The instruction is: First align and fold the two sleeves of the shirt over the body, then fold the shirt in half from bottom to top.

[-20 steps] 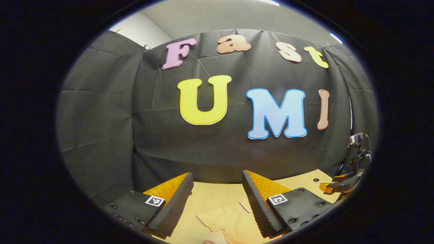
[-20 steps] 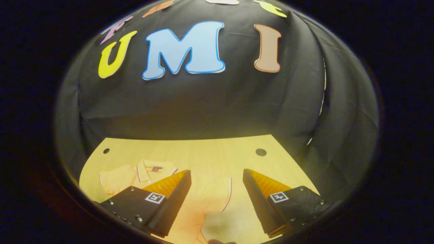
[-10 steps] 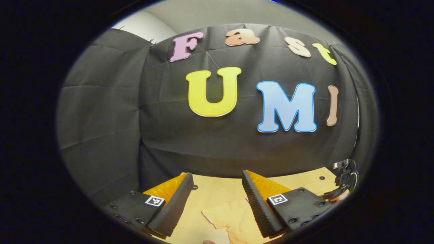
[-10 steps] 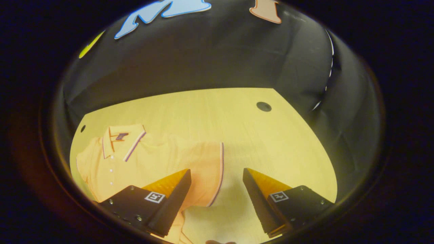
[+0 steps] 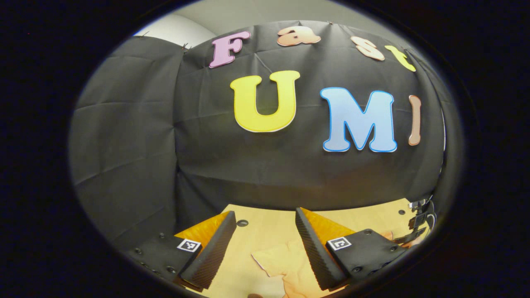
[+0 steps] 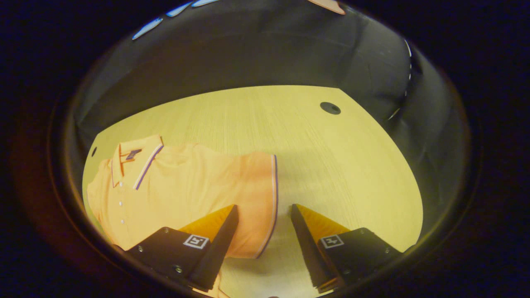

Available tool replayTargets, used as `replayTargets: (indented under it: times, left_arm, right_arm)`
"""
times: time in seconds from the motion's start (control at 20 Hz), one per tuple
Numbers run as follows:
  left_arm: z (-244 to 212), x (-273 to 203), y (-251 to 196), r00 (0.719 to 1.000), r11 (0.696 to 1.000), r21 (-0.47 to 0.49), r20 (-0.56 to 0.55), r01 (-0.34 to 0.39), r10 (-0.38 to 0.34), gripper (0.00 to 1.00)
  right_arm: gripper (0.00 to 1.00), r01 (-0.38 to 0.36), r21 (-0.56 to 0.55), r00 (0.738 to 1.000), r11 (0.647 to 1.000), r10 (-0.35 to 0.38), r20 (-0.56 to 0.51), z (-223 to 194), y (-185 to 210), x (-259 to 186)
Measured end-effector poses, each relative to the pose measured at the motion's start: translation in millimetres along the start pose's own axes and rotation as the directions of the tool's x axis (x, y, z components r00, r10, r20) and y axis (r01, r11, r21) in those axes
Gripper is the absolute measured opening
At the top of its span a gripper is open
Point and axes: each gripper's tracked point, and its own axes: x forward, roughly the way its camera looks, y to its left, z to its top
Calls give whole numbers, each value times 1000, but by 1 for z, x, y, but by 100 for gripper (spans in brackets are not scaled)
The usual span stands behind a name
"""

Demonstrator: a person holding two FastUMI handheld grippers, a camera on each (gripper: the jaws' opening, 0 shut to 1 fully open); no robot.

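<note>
place: recording booth | evidence: black cloth wall (image 5: 124, 136); bare wooden table (image 6: 331, 165)

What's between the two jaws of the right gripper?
In the right gripper view, the shirt's striped sleeve edge lies between the open jaws, on the table.

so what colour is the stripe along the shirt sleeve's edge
Dark purple, clearest on the orange polo shirt's sleeve stripe, right gripper view.
</note>
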Motion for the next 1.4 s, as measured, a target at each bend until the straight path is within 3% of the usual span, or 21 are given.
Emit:
replayTargets:
  times: [0.05,0.1,0.15,0.2,0.25,0.3,0.55,0.7,1.0,1.2,1.4]
  left_arm:
    - [-2,1,-1,1000,1000,-2,-5,0,0,94]
    - [-3,3,-3,1000,1000,-4,-9,1,-1,94]
    - [-5,4,-4,1000,1000,-7,-12,3,-3,96]
    - [-5,5,-6,1000,1000,-8,-14,5,-5,94]
    - [-7,6,-7,1000,1000,-9,-15,6,-6,94]
    - [-7,7,-9,1000,1000,-9,-17,8,-8,95]
    - [-10,8,-9,1000,1000,-11,-22,8,-8,94]
    - [-14,5,-1,1000,1000,13,-23,-9,10,95]
    - [-19,-2,15,999,1000,-1,-23,-32,31,95]
    - [-25,-10,35,997,998,-2,-31,-67,66,95]
    - [-37,-21,59,993,994,-14,-48,-113,112,94]
  right_arm:
    - [75,-11,-1,1000,1000,11,4,2,2,2]
    - [53,-15,2,1000,1000,15,8,4,3,3]
    - [46,-23,7,1000,1000,23,3,3,5,3]
    - [23,-18,16,1000,1000,18,6,5,5,1]
    - [21,-32,13,999,999,31,13,6,7,5]
    - [0,-23,21,1000,1000,22,13,6,7,0]
    - [1,1,-23,1000,1000,-1,12,8,11,2]
    - [1,-10,-41,998,999,13,63,28,23,-11]
    - [2,-154,-137,973,979,174,151,62,110,-45]
    - [1,-239,-229,955,944,271,119,49,174,-54]
    - [1,-282,-304,949,910,311,49,18,217,-48]
